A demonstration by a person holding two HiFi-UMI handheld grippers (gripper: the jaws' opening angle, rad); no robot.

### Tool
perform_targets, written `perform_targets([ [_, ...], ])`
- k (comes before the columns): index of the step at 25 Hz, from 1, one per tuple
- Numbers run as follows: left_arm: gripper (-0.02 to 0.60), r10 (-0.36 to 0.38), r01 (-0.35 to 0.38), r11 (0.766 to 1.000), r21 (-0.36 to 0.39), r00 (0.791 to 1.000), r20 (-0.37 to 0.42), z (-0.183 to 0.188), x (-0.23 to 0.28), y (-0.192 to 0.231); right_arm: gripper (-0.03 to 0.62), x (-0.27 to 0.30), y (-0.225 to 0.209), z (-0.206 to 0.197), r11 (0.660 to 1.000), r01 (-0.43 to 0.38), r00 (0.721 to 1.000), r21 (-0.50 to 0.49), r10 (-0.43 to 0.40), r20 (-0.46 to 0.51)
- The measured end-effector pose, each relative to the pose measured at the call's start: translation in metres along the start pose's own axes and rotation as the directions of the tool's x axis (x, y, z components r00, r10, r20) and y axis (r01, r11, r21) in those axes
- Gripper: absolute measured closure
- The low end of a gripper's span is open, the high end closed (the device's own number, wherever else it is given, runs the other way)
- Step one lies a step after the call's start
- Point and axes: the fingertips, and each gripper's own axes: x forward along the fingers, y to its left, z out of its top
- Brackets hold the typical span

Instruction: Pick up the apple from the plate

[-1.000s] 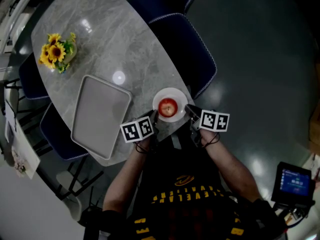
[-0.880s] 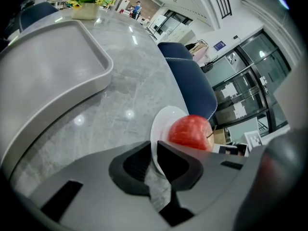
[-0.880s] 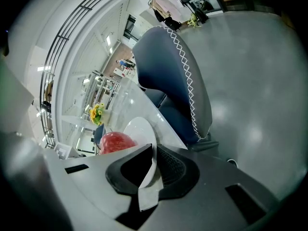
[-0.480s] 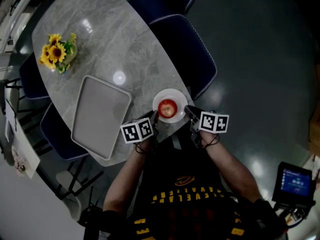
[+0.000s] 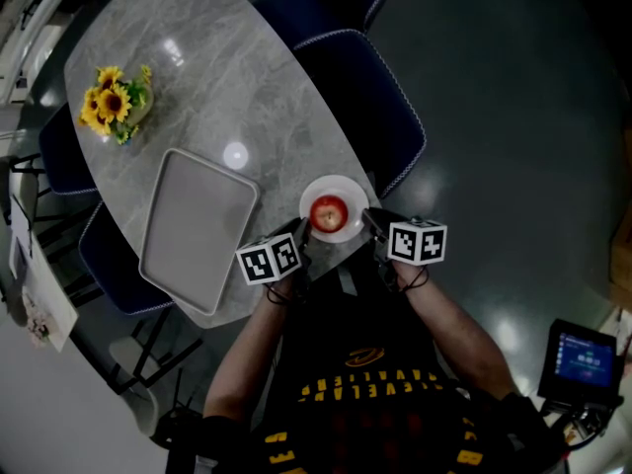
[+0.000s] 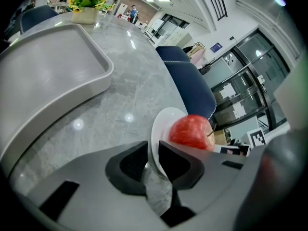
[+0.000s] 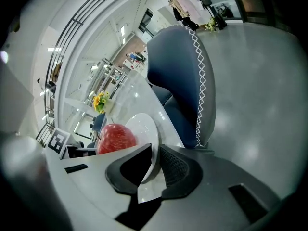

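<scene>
- Your left gripper (image 6: pixel 152 150) sits at the near-left edge of the plate (image 5: pixel 346 184), with the rim between its jaws.
- Its jaws have just been opening. They now stand loosely about the rim, one pad close against it and a thin gap at the other, so it is released rather than clamped.
- Your right gripper (image 7: pixel 155 158) is at the near-right edge of the plate, clenched on the rim, which fills the narrow gap between its pads.
- The apple (image 5: pixel 329 212) rests in the middle of the plate, stem up and between your two grippers. Neither gripper touches it.
- The plate sits at the near edge of the table (image 5: pixel 247 77), right in front of you.
- A tray (image 5: pixel 197 227) lies on the table to the left of the plate, near it but not touching.
- Flowers (image 5: pixel 114 102) stand at the far-left end, well apart from the plate.
- A chair (image 5: pixel 365 97) stands just beyond the plate at the table's right side.
</scene>
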Motion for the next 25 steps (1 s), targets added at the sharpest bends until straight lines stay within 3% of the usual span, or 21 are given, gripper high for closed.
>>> perform_targets([
  [10,0.512,0.039,-0.041,0.998,0.05,0.999,0.027,0.003,-0.001,0.001,0.533,-0.001,0.002,0.001,0.989,0.041,0.999,-0.141,-0.042,-0.003],
  [19,0.512,0.009,-0.01,1.0,0.013,0.997,0.074,0.004,-0.01,-0.003,0.533,-0.008,-0.013,0.002,0.997,0.041,0.999,-0.067,-0.04,0.022],
  [25,0.513,0.013,-0.013,1.0,0.001,0.99,0.143,0.011,-0.023,0.001,0.534,-0.018,-0.008,0.016,0.994,0.043,0.996,-0.096,-0.035,0.088],
])
